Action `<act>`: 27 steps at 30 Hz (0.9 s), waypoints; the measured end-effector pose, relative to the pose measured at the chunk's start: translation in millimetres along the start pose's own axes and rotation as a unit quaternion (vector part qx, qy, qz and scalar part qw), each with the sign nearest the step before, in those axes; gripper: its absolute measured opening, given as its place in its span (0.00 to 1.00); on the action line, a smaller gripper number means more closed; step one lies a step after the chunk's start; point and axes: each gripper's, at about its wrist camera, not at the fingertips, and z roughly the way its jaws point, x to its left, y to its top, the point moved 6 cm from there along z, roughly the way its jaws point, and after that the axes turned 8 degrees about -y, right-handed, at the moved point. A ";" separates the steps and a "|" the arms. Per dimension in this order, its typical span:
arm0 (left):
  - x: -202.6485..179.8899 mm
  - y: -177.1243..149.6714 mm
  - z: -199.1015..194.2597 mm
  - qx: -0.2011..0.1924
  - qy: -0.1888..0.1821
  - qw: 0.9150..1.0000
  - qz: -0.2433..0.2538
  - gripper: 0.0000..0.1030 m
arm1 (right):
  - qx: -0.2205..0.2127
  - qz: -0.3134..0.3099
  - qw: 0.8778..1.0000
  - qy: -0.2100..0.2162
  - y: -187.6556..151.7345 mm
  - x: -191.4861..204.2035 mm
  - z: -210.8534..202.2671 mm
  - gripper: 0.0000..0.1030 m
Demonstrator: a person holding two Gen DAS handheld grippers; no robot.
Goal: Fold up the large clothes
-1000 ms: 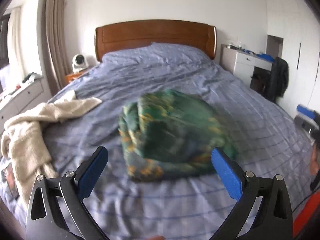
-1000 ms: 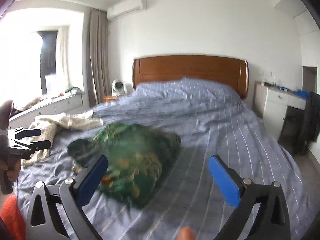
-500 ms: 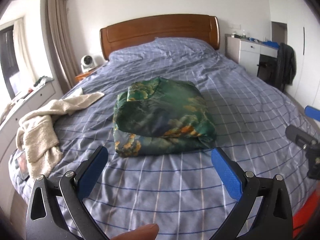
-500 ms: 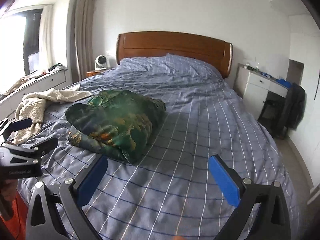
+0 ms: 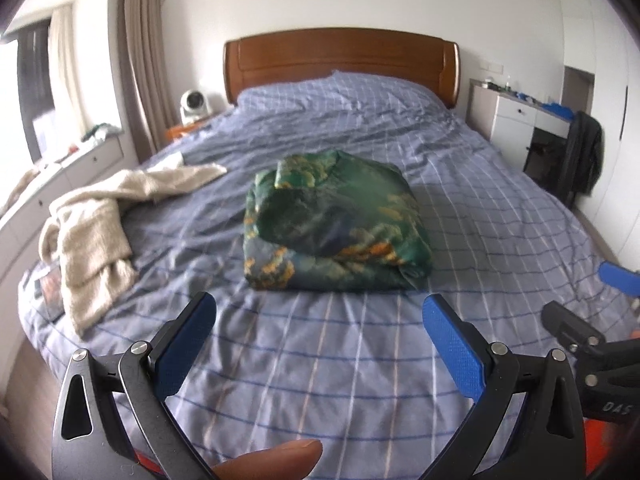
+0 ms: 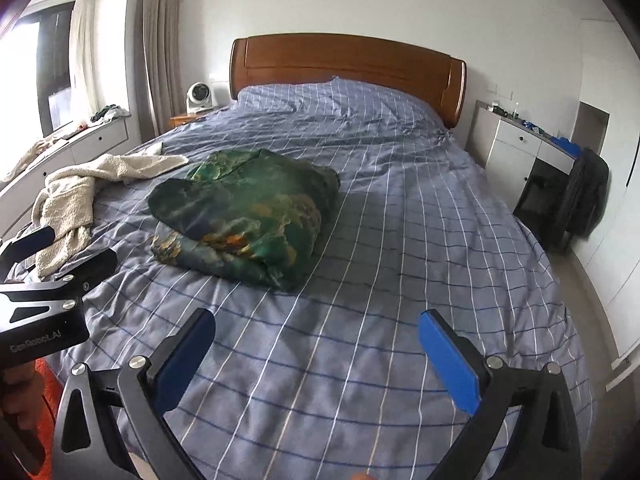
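A green patterned garment (image 5: 334,222) lies folded into a thick bundle in the middle of the blue checked bed (image 5: 360,360); it also shows in the right wrist view (image 6: 244,216). My left gripper (image 5: 320,320) is open and empty, held back from the bundle above the bed's near end. My right gripper (image 6: 316,336) is open and empty, to the right of the bundle and well short of it. The right gripper also shows at the right edge of the left wrist view (image 5: 580,328). The left gripper also shows at the left edge of the right wrist view (image 6: 60,256).
A cream knitted garment (image 5: 96,216) lies crumpled at the bed's left edge. A wooden headboard (image 5: 340,60) stands at the far end. A white fan (image 5: 194,105) sits on a nightstand at left. A white desk (image 5: 516,120) and a dark chair (image 5: 584,156) stand at right.
Both grippers have drawn back from the green bundle, which has settled still on the bed and now sits farther away in both views.
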 end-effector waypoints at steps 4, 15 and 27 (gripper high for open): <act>0.7 -5.4 -0.3 0.016 0.002 1.000 -0.005 0.99 | 0.003 -0.008 1.000 -0.004 -3.6 5.3 -6.3 1.00; -5.6 -5.1 -1.8 0.024 0.010 1.000 0.000 0.99 | 0.021 0.005 1.000 -0.007 -6.4 5.9 -9.4 1.00; -8.7 -2.7 -5.0 0.022 0.001 1.000 -0.001 0.99 | 0.000 -0.012 1.000 -0.023 -0.1 6.9 -22.6 1.00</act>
